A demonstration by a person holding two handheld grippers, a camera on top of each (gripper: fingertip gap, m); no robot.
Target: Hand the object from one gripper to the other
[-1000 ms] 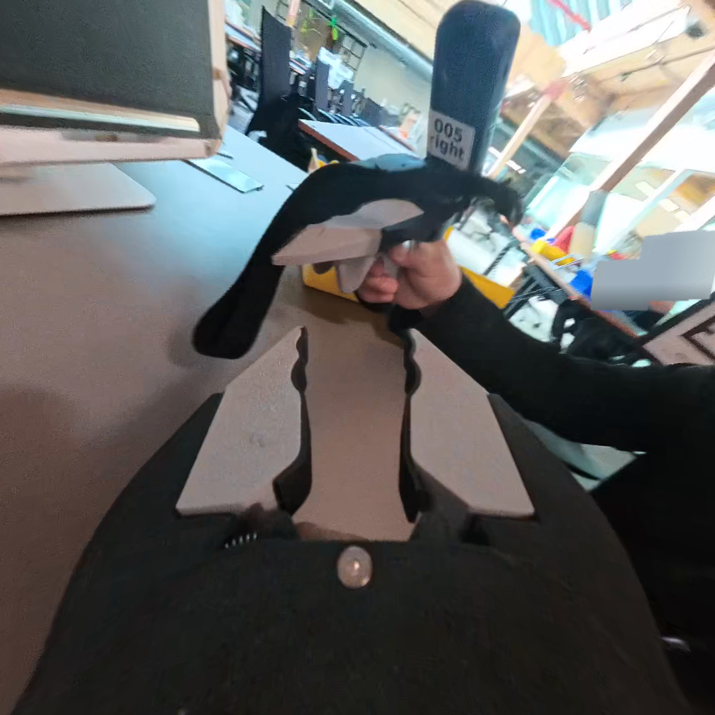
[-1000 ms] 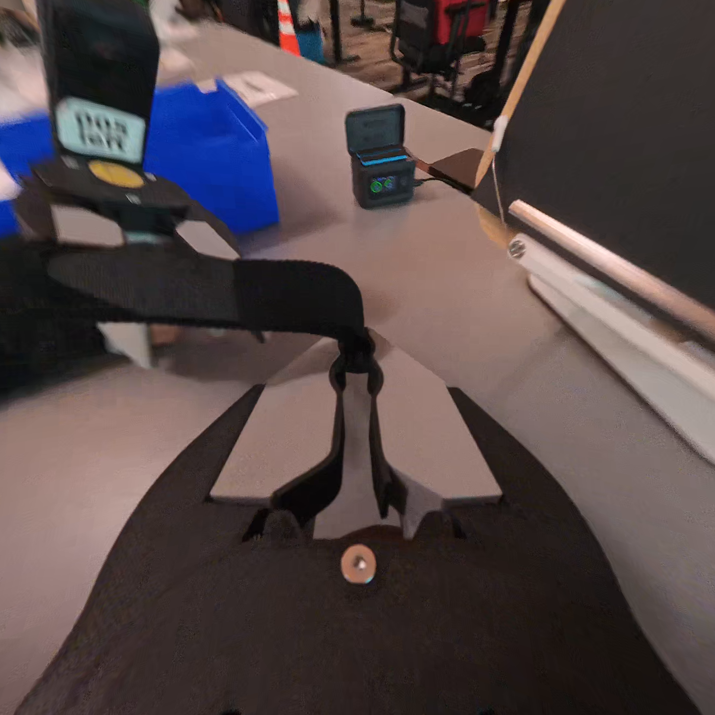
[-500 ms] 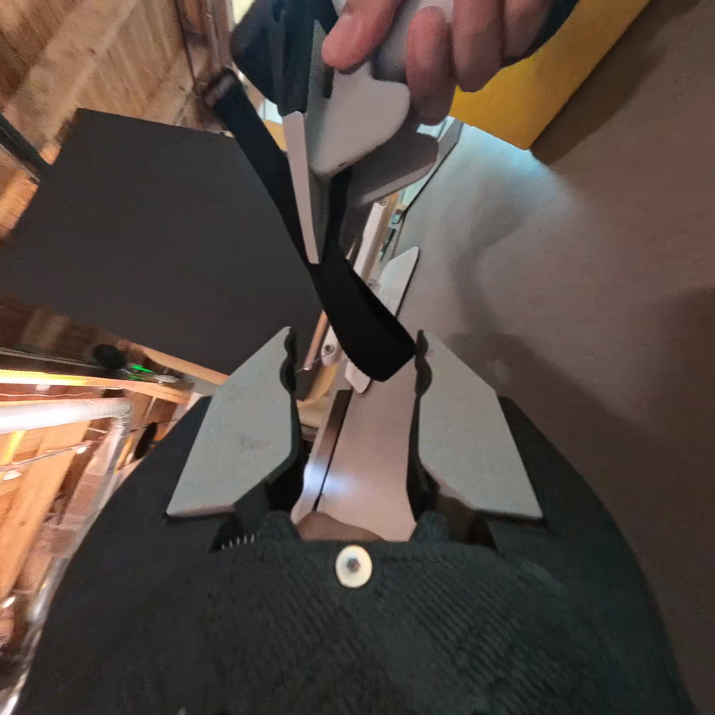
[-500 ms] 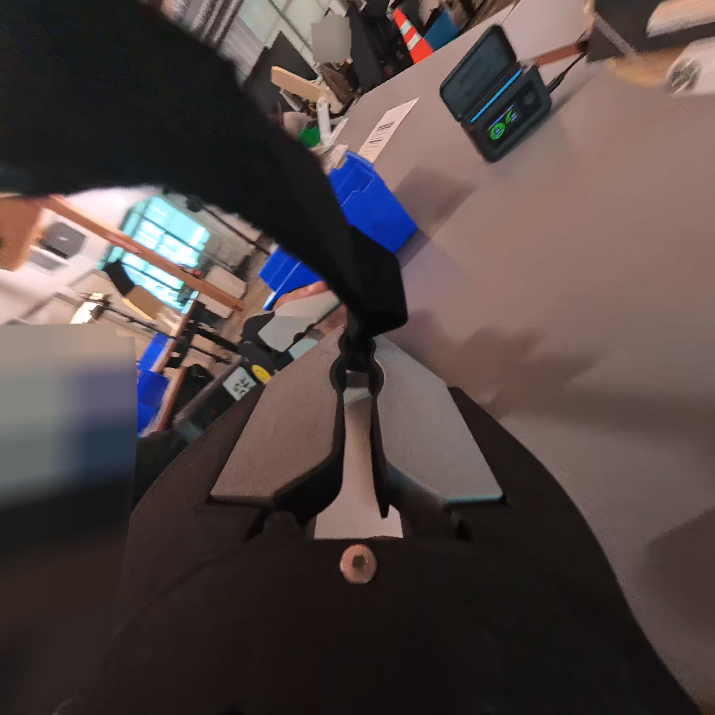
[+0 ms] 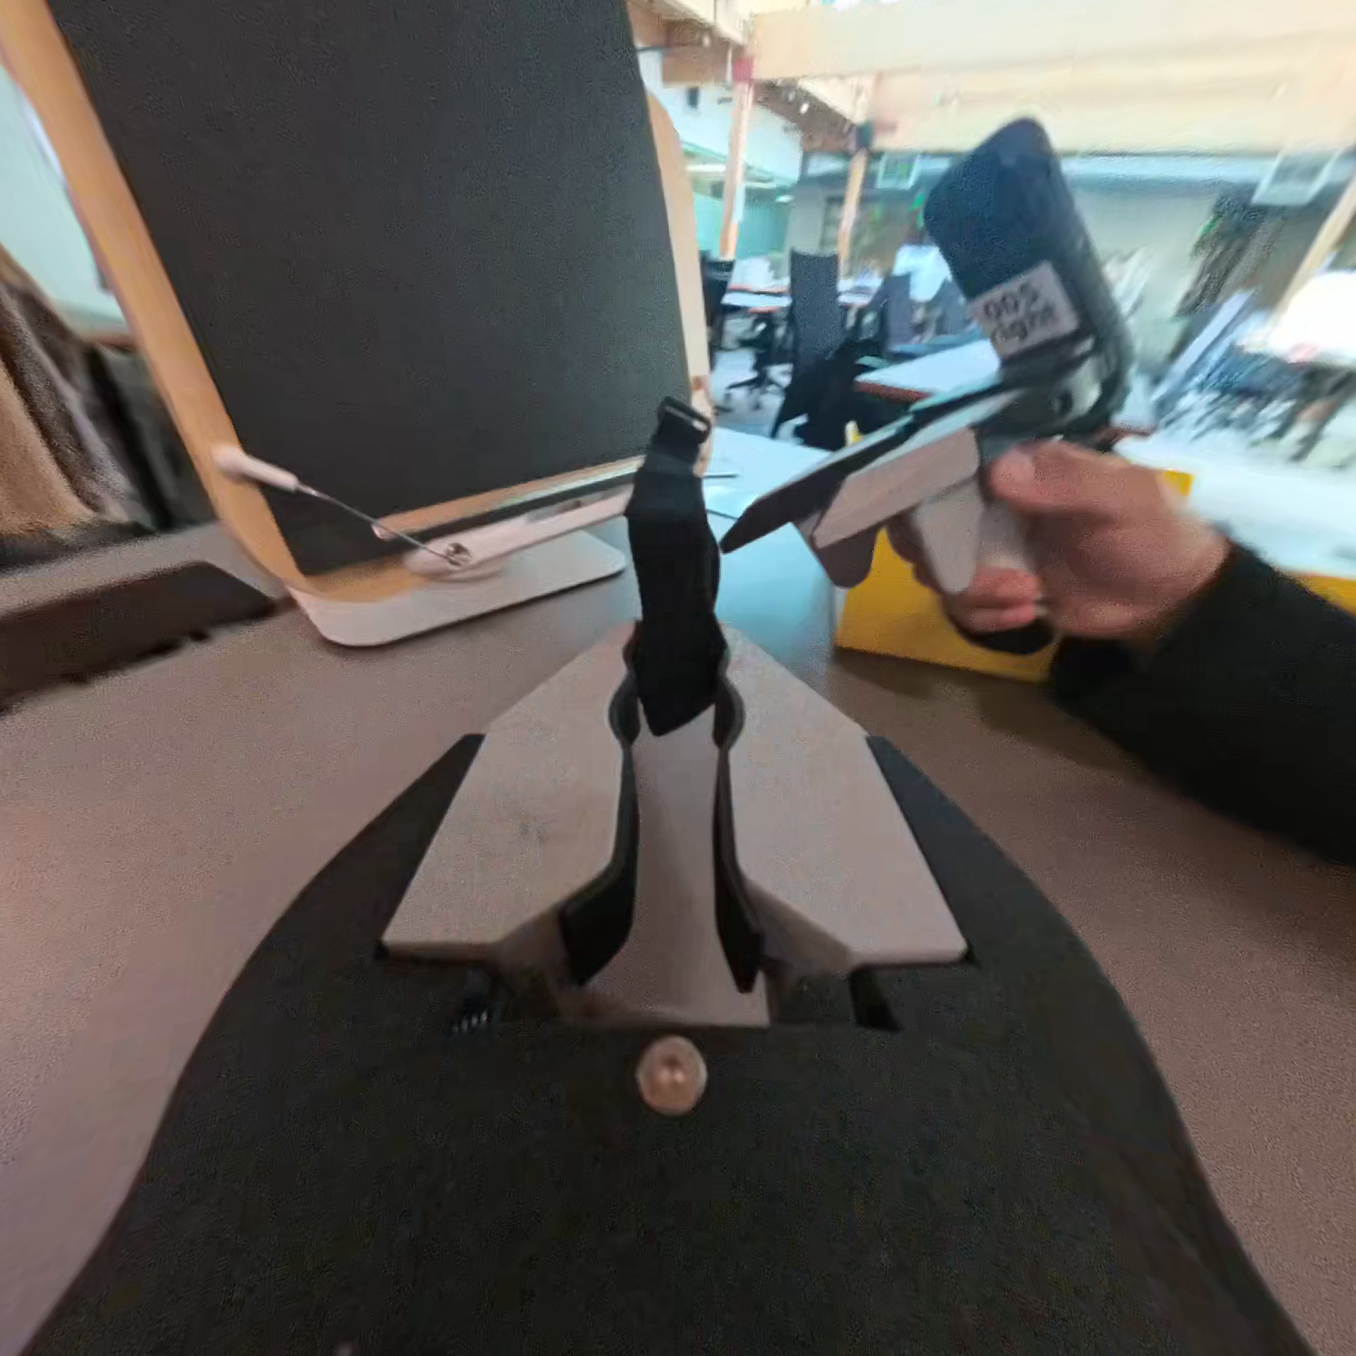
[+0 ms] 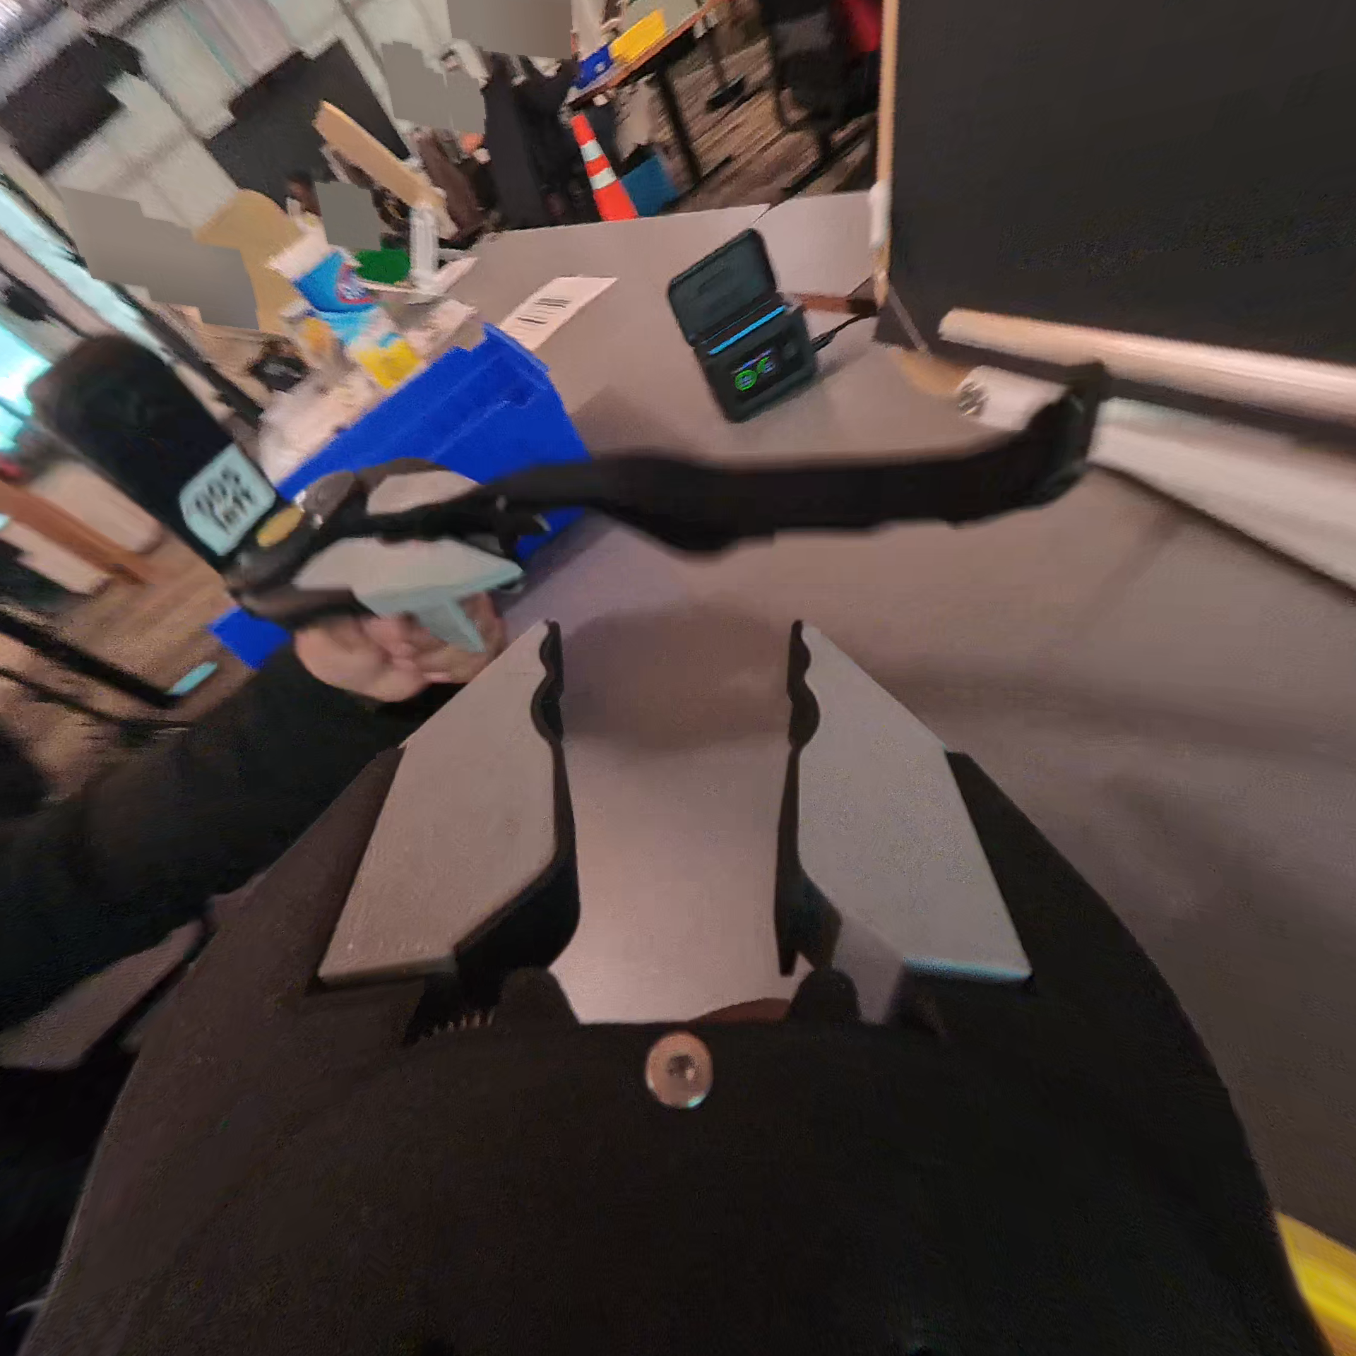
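Left gripper (image 5: 675, 660): jaws drawn together on the lower end of a black strap (image 5: 673, 587), which stands up from the fingertips, slightly twisted, with a small loop at its top end. Seen from the right wrist view, the same strap (image 6: 770, 491) runs level from the left gripper (image 6: 469, 528) at the left out to the right, its free end curling upward near the panel's lower edge; it hangs above the table, touching nothing else. Right gripper (image 6: 671, 660): jaws well apart, nothing between them, only bare table behind. In the left wrist view the right gripper (image 5: 741, 536) sits at the right, held by a hand (image 5: 1086, 558) in a dark sleeve, its tip just beside the strap; contact cannot be told. Table (image 5: 220, 770): grey, matte. Panel (image 5: 381, 242): large, dark, wood-edged, standing on a white base at the far left of the left view. Yellow bin (image 5: 924, 624): behind the right gripper, on the table. Blue bin (image 6: 469, 418): far left in the right view. Small dark case (image 6: 748, 345): lid open, lit green and blue indicators, far centre, beside a white slip of paper (image 6: 558, 308). Orange cone (image 6: 602, 172): on the floor beyond the table.
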